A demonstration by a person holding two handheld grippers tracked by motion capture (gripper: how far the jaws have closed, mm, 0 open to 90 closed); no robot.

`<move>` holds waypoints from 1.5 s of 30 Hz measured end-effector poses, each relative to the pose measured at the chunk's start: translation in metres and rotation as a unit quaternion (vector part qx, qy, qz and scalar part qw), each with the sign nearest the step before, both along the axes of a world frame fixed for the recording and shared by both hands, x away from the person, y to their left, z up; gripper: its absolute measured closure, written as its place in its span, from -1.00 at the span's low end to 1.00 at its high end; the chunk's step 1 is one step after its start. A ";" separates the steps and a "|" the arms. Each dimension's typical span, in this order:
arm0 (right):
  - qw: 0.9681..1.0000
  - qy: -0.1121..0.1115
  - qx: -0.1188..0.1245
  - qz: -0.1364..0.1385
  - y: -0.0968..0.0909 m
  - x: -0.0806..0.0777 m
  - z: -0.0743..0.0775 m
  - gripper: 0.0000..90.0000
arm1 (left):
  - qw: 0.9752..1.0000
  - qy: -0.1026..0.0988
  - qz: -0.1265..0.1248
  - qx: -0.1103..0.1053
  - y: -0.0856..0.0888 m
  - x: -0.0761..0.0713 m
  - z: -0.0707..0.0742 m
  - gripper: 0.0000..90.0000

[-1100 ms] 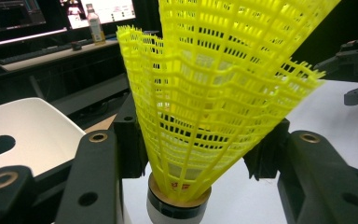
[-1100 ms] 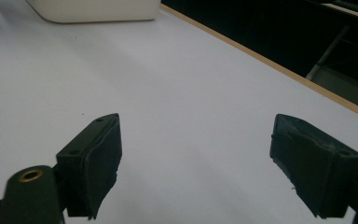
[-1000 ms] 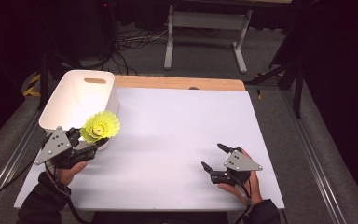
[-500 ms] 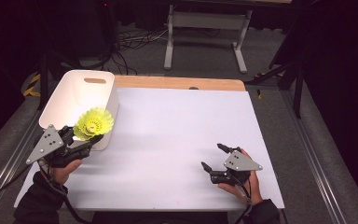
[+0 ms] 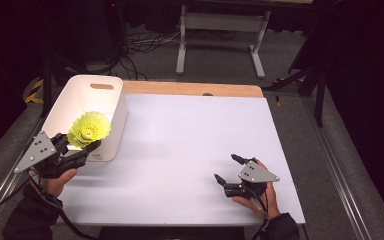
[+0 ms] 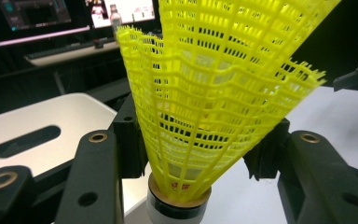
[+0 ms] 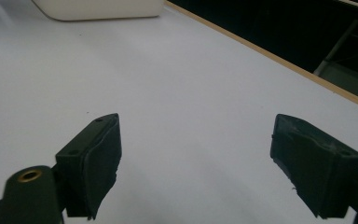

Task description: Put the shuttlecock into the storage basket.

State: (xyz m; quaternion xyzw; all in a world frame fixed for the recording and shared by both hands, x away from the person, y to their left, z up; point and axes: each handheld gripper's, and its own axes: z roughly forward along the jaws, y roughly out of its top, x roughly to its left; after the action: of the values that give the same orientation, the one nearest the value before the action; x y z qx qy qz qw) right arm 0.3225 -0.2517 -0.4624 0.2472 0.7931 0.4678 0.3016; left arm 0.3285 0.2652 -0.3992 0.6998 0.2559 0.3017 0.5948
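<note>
1. The left gripper [image 5: 80,150] clamps a yellow shuttlecock [image 5: 89,128] by the lower skirt, just above its cork base [image 6: 179,207], at the near corner of the white bin [image 5: 92,97]
2. The shuttlecock looks very light; its mesh skirt [image 6: 214,93] is springy plastic that likely flexes and could deform under a hard squeeze
3. The firmer hold is probably low down, near the rigid cork
4. The right gripper [image 5: 228,168] rests on the white table [image 5: 190,130], jaws spread wide with nothing between them
</note>
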 end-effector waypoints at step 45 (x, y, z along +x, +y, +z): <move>0.999 0.035 -0.011 0.002 0.005 0.013 -0.012 -0.60 | 0.989 0.114 0.036 0.089 0.016 0.100 0.047 0.13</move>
State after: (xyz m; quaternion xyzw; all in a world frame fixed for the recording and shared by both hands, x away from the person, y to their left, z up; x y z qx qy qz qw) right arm 0.3356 -0.2467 -0.4746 0.2579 0.8089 0.4508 0.2756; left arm 0.4284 0.2812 -0.3522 0.7698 0.3194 0.2628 0.4861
